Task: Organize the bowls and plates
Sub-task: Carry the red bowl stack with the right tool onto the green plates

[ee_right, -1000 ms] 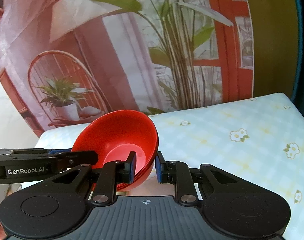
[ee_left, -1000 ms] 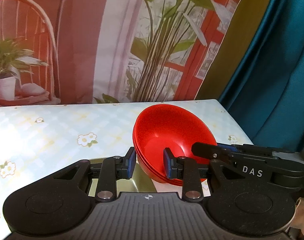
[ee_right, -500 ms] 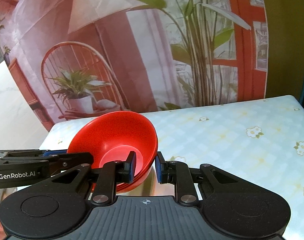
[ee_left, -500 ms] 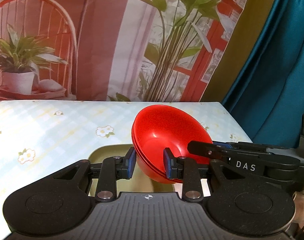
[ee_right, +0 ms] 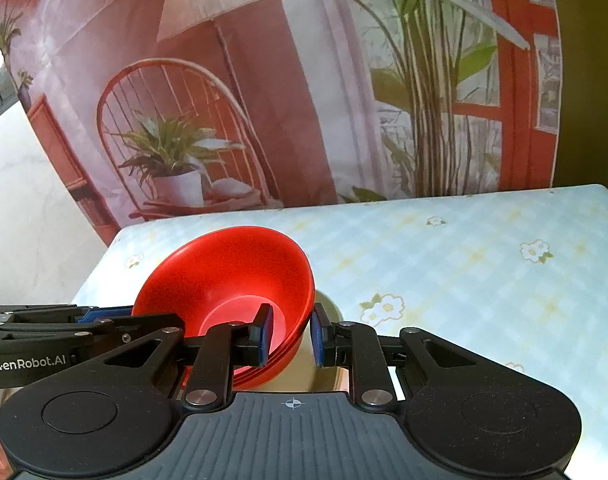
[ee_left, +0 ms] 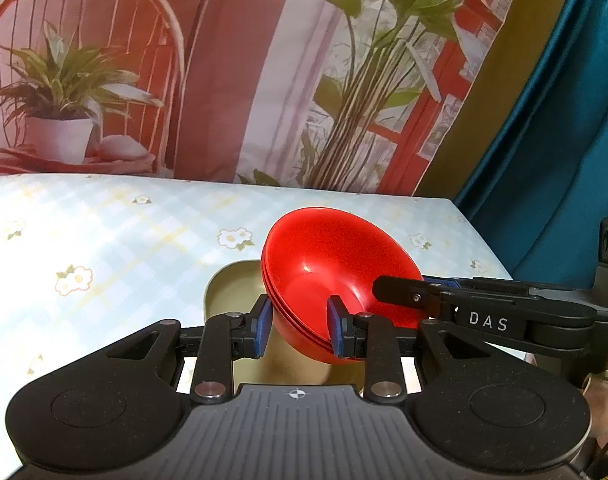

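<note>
Both grippers have carried the stack of red bowls [ee_left: 335, 276] sideways across the bench [ee_left: 116, 236]: against the earlier left wrist frames the printed backdrop has slid right, the potted plant now sits at upper left, and more of the pale plate [ee_left: 232, 286] shows beneath the stack.

Left gripper [ee_left: 299, 322]: jaws pinching the near-left rim of the stack, one blue pad outside the wall, one inside. Right gripper [ee_right: 290, 332]: jaws pinching the opposite rim the same way, seen lower centre in the right wrist view. Neither grip has changed width across the frames.

Stack looks like three nested bowls by the rim lines, tilted toward the cameras, held off the flowered cloth; whether its base touches the plate cannot be told. In the right wrist view the plate [ee_right: 327, 308] peeks out lower centre, just right of the bowls.

Judgement: transport step under way, bowls being brought over the plate. Set-down not yet done. Risk: the tilted, nested bowls could slip apart if one grip lets go first.
</note>
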`<state>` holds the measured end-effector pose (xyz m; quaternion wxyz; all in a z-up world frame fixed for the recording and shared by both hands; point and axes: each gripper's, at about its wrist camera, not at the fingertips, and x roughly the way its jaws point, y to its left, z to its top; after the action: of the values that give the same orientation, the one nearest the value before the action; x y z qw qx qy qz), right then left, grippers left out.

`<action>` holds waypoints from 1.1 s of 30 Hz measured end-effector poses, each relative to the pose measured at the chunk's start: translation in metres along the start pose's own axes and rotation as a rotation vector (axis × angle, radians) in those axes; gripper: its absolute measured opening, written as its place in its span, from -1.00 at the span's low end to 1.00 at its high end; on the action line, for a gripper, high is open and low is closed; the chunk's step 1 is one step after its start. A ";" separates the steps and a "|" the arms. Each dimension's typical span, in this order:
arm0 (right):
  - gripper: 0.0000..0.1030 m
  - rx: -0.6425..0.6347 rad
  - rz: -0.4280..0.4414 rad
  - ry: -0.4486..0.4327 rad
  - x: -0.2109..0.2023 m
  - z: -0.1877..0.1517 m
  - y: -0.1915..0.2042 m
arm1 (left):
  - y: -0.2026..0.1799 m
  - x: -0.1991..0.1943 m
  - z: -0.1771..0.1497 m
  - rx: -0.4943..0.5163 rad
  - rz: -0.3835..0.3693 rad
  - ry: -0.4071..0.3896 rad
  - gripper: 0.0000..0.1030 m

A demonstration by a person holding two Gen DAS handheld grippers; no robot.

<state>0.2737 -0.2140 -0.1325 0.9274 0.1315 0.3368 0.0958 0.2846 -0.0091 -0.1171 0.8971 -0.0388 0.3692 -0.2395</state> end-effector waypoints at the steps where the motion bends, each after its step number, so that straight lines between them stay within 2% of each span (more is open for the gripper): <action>1: -0.62 -0.001 0.001 0.002 0.001 -0.001 0.001 | 0.001 0.000 -0.001 -0.002 0.001 0.000 -0.39; 15: -0.62 -0.010 0.002 0.046 0.020 -0.008 0.009 | 0.016 0.010 -0.014 -0.035 0.006 0.038 -0.39; 33: -0.62 0.009 -0.009 0.081 0.030 -0.017 0.002 | 0.017 0.026 -0.019 -0.022 0.019 0.084 -0.39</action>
<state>0.2856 -0.2009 -0.1626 0.9127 0.1305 0.3752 0.0955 0.2939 -0.0035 -0.1518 0.8825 -0.0351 0.4096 -0.2283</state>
